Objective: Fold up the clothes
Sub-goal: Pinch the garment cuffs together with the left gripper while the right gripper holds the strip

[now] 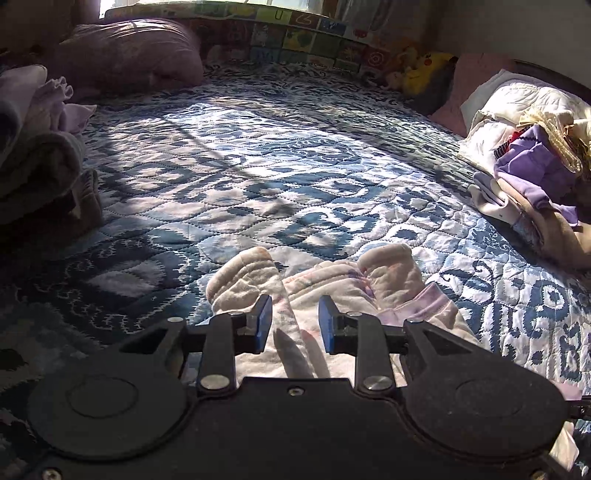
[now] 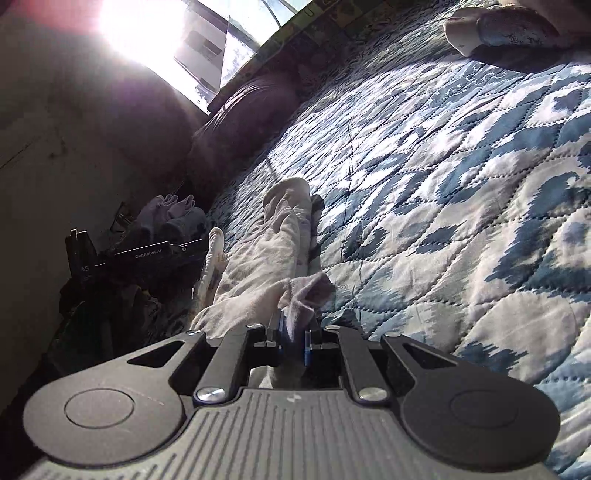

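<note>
A bed covered by a blue-and-white patterned quilt (image 1: 280,155) fills both views, lit by strong sunlight from a window (image 2: 207,40) at its far side.

In the left wrist view, a pale pink and white garment (image 1: 332,284) lies crumpled on the quilt at the near edge of the bed. The left gripper (image 1: 295,321) hangs just above it, its 2 blue-padded fingers (image 1: 263,321) spread apart with nothing between them; cloth shows through the gap. I cannot tell whether the fingers touch the fabric.

In the right wrist view, the same garment (image 2: 266,258) stretches away along the bed's edge. The right gripper (image 2: 293,339) has its fingers drawn close together, pinching a bunched fold of the garment's near end, which rises between the blue pads. The left gripper's black body (image 2: 140,258) appears to the left of the garment, beside it.

Around the bed: a mauve pillow (image 1: 136,51) at the far left, a pile of folded lilac and grey clothes (image 1: 40,122) on the left edge, a heap of unfolded purple, cream and tan clothes (image 1: 535,173) on the right, a yellow plush toy (image 1: 424,70) at the far right corner, and a colourful picture-tile panel (image 1: 295,33) along the far side.
</note>
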